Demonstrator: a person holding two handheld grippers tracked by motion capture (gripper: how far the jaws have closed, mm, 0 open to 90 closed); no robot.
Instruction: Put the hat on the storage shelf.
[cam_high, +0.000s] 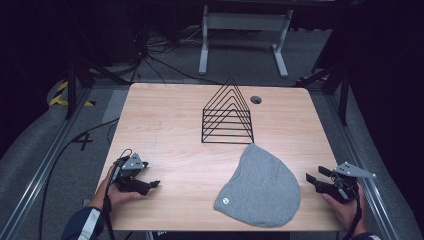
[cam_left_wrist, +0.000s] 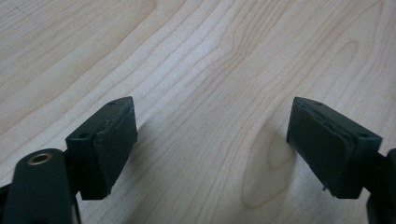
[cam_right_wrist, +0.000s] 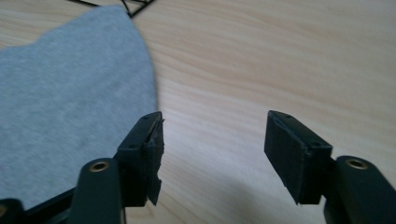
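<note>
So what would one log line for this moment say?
left claw: open, empty | right claw: open, empty | grey cloth: flat on table | wire rack: upright

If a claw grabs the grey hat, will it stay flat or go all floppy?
Probably floppy: the grey hat looks like soft knit cloth lying limp and flat on the table, so it would likely droop from a pinch. It seems light. Pushed, it would more likely bunch up than slide, since the cloth looks soft against the wood.
</note>
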